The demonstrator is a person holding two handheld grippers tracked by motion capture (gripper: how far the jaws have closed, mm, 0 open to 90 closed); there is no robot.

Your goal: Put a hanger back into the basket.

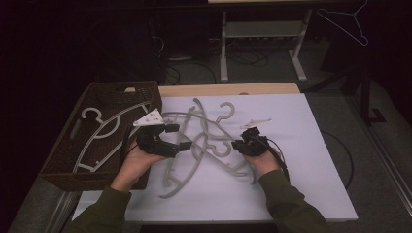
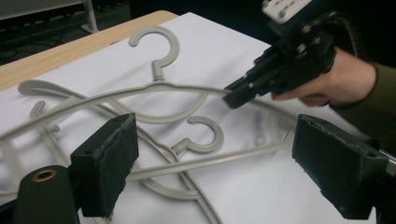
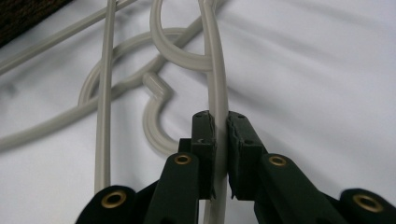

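On the white sheet over the table, a heap of grey hangers lies tangled. The right gripper pinches one hanger's arm tight between its pads, while the left gripper hovers wide open, holding nothing, beside the brown basket.

Right tongs grip a grey hanger on the table
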